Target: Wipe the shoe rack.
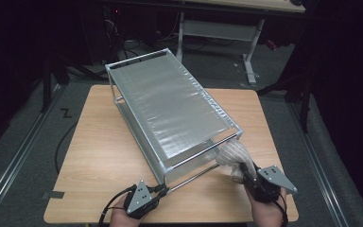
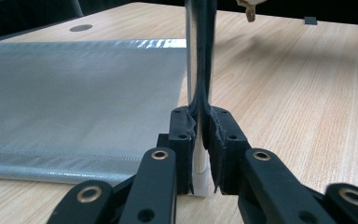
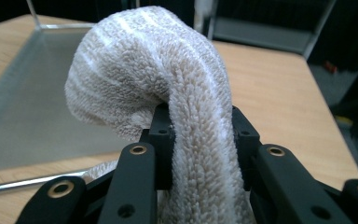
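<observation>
A two-tier metal rack (image 1: 170, 104) with mesh shelves stands slantwise on the wooden table (image 1: 104, 146). My left gripper (image 1: 161, 189) is shut on the rack's near front post (image 2: 199, 70), low down by its white foot, at the table's front edge. My right gripper (image 1: 246, 176) is shut on a folded cream towel (image 1: 236, 158), which bulges over the jaws in the right gripper view, towel (image 3: 168, 79). The towel is held beside the rack's near right corner, close to the lower shelf (image 3: 32, 107).
The rack takes up the table's middle and far side. Bare wood lies to the left and to the far right. A desk frame (image 1: 227, 33) and cables stand on the dark floor beyond. A small tape patch (image 1: 56, 194) marks the front left corner.
</observation>
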`<state>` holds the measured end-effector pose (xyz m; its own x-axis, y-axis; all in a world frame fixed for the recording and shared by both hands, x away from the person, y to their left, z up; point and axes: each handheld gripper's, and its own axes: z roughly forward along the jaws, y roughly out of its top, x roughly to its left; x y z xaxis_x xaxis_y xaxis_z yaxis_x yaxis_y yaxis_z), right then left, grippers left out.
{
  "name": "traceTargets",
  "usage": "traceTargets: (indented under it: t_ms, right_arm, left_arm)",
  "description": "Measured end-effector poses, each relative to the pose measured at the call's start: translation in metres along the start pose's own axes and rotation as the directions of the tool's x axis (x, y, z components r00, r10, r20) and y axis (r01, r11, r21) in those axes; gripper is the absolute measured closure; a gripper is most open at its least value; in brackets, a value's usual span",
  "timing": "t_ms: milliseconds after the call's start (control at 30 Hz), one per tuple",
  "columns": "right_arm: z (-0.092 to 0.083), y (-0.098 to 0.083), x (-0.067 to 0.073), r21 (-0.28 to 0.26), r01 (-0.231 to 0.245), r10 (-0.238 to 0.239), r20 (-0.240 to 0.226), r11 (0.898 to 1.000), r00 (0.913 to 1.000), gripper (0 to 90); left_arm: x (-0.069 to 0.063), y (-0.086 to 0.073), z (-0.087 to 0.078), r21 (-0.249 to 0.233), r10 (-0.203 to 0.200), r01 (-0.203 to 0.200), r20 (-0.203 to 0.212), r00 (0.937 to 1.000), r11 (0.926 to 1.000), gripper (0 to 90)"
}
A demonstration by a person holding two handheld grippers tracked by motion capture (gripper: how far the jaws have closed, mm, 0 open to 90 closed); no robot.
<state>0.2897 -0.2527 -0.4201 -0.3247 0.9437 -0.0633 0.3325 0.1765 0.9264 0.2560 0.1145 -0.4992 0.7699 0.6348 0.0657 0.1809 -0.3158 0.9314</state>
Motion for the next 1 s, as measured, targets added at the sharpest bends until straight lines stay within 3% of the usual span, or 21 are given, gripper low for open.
traceTargets:
  t_ms: [100, 267, 500, 567, 667, 700, 733, 1000]
  right_arm:
    - [-0.002, 0.008, 0.004, -0.048, 0.034, -0.033, 0.021, 0.998, 0.9992, 69.2]
    - [0.012, 0.017, -0.003, -0.028, 0.036, -0.034, 0.051, 0.999, 0.9981, 68.9]
    - [0.025, 0.022, -0.002, 0.010, 0.045, -0.045, -0.006, 0.999, 0.9990, 68.6]
    - [0.029, 0.025, 0.002, 0.008, 0.057, -0.057, -0.011, 0.998, 0.9983, 68.6]
    - [0.037, 0.032, 0.000, 0.007, 0.050, -0.050, -0.003, 0.999, 0.9987, 68.6]
    - [0.039, 0.033, -0.001, 0.011, 0.044, -0.044, -0.004, 0.999, 0.9990, 68.5]
    - [0.041, 0.034, -0.002, 0.014, 0.040, -0.040, -0.005, 0.999, 0.9992, 68.6]
    - [0.056, 0.014, -0.001, 0.080, 0.022, -0.021, -0.019, 0.997, 0.9996, 68.7]
  left_arm:
    - [0.000, 0.000, 0.000, -0.003, -0.004, 0.004, 0.002, 1.0000, 1.0000, 80.2]
    - [0.001, -0.001, 0.000, -0.006, -0.004, 0.004, 0.007, 1.0000, 1.0000, 80.3]
    - [0.001, -0.001, 0.001, -0.009, -0.005, 0.006, 0.011, 0.9999, 0.9999, 80.5]
    - [0.000, -0.001, 0.001, -0.015, -0.022, 0.022, 0.014, 0.9997, 0.9996, 80.5]
    - [0.001, -0.001, 0.001, -0.008, -0.008, 0.009, 0.013, 0.9999, 0.9999, 80.5]
    - [0.000, -0.001, 0.001, -0.018, -0.027, 0.027, 0.017, 0.9995, 0.9995, 80.5]
    - [0.001, -0.001, 0.001, -0.010, -0.008, 0.008, 0.014, 0.9999, 0.9999, 80.5]
    - [0.001, -0.001, 0.001, -0.009, -0.009, 0.009, 0.015, 0.9998, 0.9999, 80.5]
